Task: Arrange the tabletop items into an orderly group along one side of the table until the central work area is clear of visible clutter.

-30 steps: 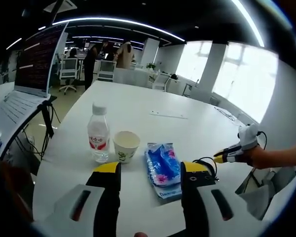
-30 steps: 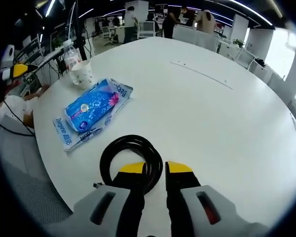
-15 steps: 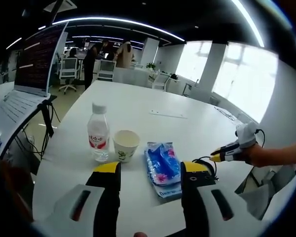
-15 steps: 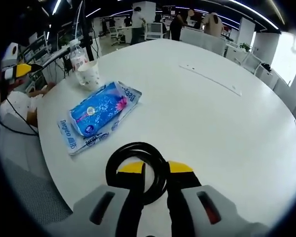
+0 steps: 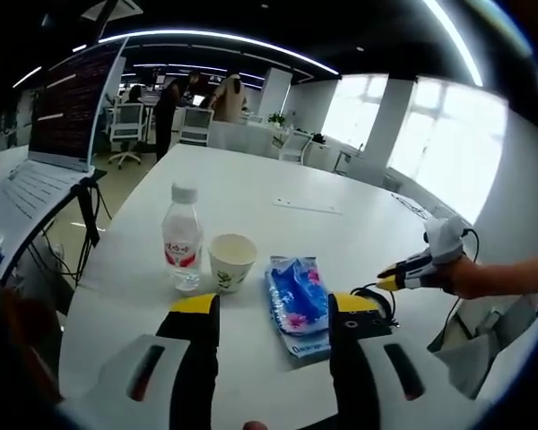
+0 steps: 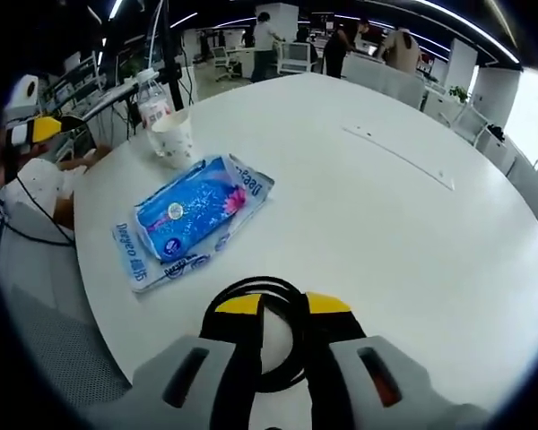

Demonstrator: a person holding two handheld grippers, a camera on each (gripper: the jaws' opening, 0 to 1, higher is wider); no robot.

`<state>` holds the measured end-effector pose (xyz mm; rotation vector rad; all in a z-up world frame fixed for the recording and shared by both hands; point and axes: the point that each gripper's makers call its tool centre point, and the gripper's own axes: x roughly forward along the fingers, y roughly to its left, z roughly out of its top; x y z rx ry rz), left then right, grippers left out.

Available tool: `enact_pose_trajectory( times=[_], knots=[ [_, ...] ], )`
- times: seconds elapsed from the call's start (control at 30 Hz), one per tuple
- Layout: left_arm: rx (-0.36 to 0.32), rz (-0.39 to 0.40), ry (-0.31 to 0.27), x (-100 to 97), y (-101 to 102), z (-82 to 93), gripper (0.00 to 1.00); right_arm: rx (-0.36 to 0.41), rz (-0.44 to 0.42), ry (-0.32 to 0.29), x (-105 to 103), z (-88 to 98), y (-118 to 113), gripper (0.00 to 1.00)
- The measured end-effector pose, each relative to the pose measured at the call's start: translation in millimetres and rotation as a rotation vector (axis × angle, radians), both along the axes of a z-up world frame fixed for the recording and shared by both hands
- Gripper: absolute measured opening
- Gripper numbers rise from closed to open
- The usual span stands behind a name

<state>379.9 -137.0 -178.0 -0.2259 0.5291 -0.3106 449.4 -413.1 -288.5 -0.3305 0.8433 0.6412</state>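
A round white bench [image 6: 403,233] carries four items lined up along its near edge: a clear water bottle [image 5: 182,237], then a paper cup [image 5: 230,262] just beside it, then a blue tissue pack [image 5: 297,300], then a black coiled cable [image 6: 267,309]. The row hugs one side, which leaves the middle of the bench bare, as the task wants. The right tongs [image 6: 273,305] sit over the cable coil with a narrow gap between the tips; whether they pinch the cable cannot be told. The left tongs [image 5: 273,305] hang spread wide near the tissue pack, holding nothing, likely waiting
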Motion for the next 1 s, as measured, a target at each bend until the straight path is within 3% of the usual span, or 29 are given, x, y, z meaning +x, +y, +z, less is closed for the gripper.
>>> enact_pose_trajectory(
  times=[0.43, 1.0],
  knots=[
    [-0.001, 0.000, 0.003, 6.2, -0.2, -1.7, 0.48, 0.031, 0.104, 0.005, 13.2, 2.0, 32.8, 0.17],
    [-0.008, 0.012, 0.018, -1.8, 2.2, -8.8, 0.48, 0.038, 0.230, 0.014, 35.0, 2.6, 77.7, 0.19]
  ],
)
